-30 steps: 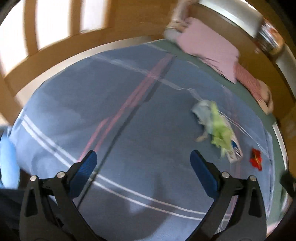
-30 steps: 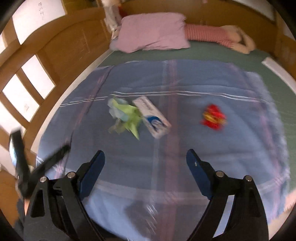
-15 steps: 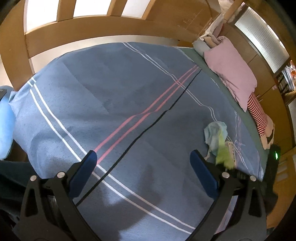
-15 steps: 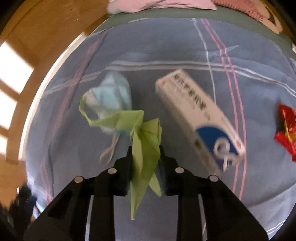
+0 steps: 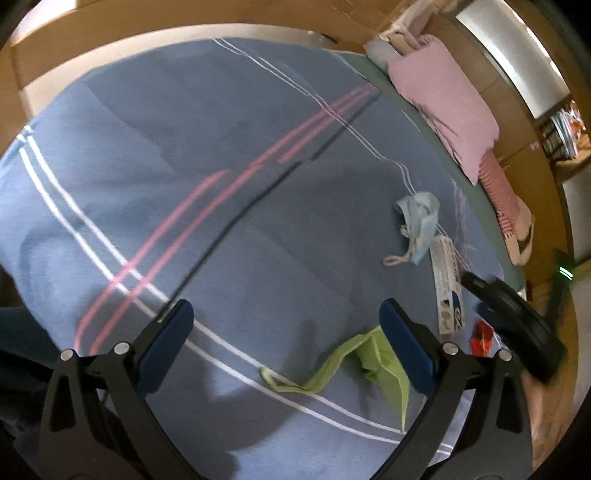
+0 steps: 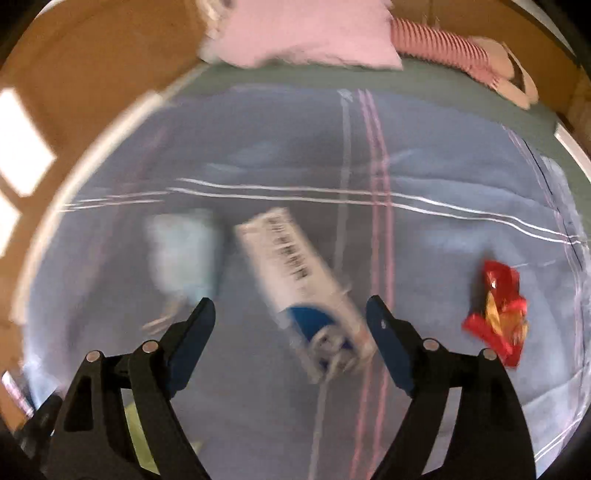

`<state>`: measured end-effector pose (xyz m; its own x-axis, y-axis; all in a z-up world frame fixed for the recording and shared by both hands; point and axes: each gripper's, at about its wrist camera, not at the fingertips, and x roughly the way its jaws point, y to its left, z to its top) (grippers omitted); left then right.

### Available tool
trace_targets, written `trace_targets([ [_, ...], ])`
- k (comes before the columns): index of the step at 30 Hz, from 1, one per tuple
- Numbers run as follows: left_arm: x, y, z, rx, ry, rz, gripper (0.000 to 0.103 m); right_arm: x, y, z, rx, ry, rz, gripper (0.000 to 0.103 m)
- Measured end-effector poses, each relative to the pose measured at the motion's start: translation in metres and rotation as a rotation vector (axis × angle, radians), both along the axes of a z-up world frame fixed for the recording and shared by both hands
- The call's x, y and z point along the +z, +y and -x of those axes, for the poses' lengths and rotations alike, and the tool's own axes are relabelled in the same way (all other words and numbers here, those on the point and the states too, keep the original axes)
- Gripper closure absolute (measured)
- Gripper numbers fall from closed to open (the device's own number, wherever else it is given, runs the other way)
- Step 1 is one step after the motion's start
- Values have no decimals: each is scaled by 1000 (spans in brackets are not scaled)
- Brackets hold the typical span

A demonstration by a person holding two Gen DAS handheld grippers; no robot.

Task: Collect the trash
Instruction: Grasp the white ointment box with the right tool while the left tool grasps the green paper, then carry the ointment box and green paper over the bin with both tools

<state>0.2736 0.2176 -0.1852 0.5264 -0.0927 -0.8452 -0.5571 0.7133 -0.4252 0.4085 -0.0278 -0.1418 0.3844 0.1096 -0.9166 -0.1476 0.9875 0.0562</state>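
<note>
Trash lies on a blue striped blanket (image 5: 229,206). A crumpled green paper (image 5: 369,363) lies loose just inside my open left gripper's (image 5: 286,334) right finger. A light blue face mask (image 5: 419,221), a white and blue box (image 5: 447,284) and a red wrapper (image 5: 482,334) lie further right. My right gripper (image 6: 290,326) is open and empty, with the box (image 6: 295,280) between and beyond its fingers. The mask (image 6: 183,247) is to its left, the red wrapper (image 6: 498,306) to its right. A bit of green paper (image 6: 142,432) shows behind its left finger.
A pink pillow (image 5: 448,99) and a striped soft toy (image 5: 506,206) lie at the bed's head. A wooden bed frame (image 5: 110,26) runs around the mattress. The right gripper's black body (image 5: 517,325) shows at the left view's right edge.
My right gripper held the green paper, pulled it toward the bed's near side, then opened and let it go. The paper now lies by my left gripper. Both cameras shifted.
</note>
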Motion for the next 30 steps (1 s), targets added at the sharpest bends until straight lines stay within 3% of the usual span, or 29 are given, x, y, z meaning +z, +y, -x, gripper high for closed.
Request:
trace_targets([
  [3, -4, -3, -8, -39, -14, 50, 3, -23, -5, -9, -20, 49, 22, 21],
  [4, -6, -7, -12, -74, -18, 70, 3, -28, -7, -9, -35, 57, 10, 32],
  [6, -8, -14, -17, -120, -19, 93, 3, -29, -15, 1, -52, 21, 2, 41],
  [9, -8, -28, -22, -187, -35, 123, 3, -22, -20, 15, -12, 44, 1, 63],
  [10, -7, -32, -23, -203, -40, 124, 3, -21, -25, 18, -12, 58, -12, 64],
  [13, -7, -52, -29, -288, -30, 98, 3, -19, -31, 31, 5, 85, -11, 64],
  [17, -7, -84, -34, -416, -6, -32, 4, -18, -35, 44, 21, 72, 23, 64],
  [18, -7, -90, -35, -445, -4, -71, 7, -18, -36, 44, 16, 74, 14, 64],
  [19, -8, -99, -37, -490, 9, -126, 17, -18, -39, 43, -1, 78, 3, 63],
  [20, -9, -104, -37, -514, 18, -146, 27, -17, -39, 42, -14, 81, 0, 63],
  [21, -12, -108, -38, -533, 28, -157, 31, -20, -42, 42, -18, 81, 3, 63],
  [26, -21, -108, -39, -544, 45, -158, 47, -20, -29, 45, -11, 62, 83, 57],
  [30, -20, -107, -34, -553, 31, -161, 57, -26, -27, 35, -41, 53, 112, 43],
])
